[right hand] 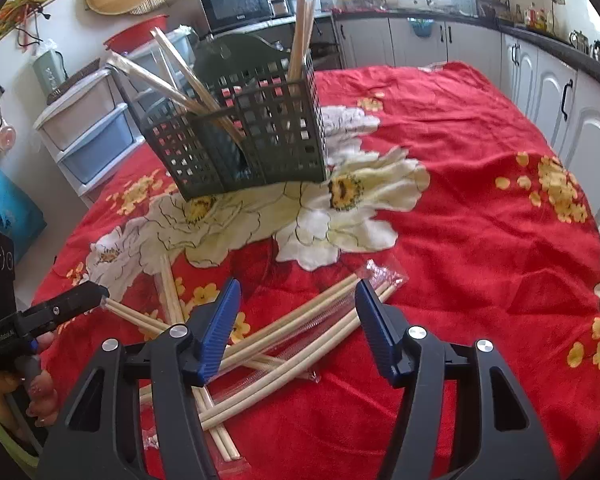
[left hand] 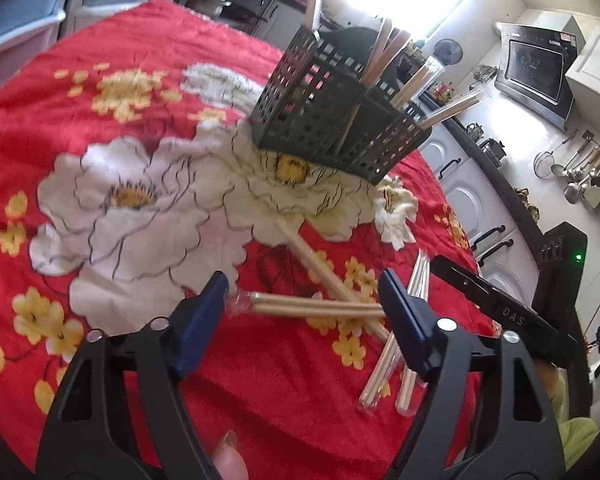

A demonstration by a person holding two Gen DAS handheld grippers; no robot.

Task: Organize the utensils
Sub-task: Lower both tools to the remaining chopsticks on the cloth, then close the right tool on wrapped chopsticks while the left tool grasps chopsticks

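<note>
— Blue pads of the left gripper (left hand: 304,304) sit closest, jaws partly open with one wrapped chopstick pair (left hand: 316,306) lying crosswise between them — nothing pinched yet, as far as I can see.

— And the right gripper (right hand: 298,320)?

— Same story: jaws partly open, straddling the loose chopsticks (right hand: 300,340) piled on the red floral cloth (right hand: 480,240), pads clear of them. Some sit in clear sleeves, and they cross one another.

— Where do they belong?

— In the black mesh holder (left hand: 332,120) standing farther back on the cloth, with several pairs already upright in it.

— So what worries you?

— The crossing. Closing on one pair would likely drag or lever its neighbour, since the sticks rest on each other. The plastic sleeves look slippery too, so a pair could slide out mid-lift.

— Anything else?

— Both grippers work the same small pile, quite near each other — they could bump. And the holder looks light; a careless poke at the rim might tip it.
</note>
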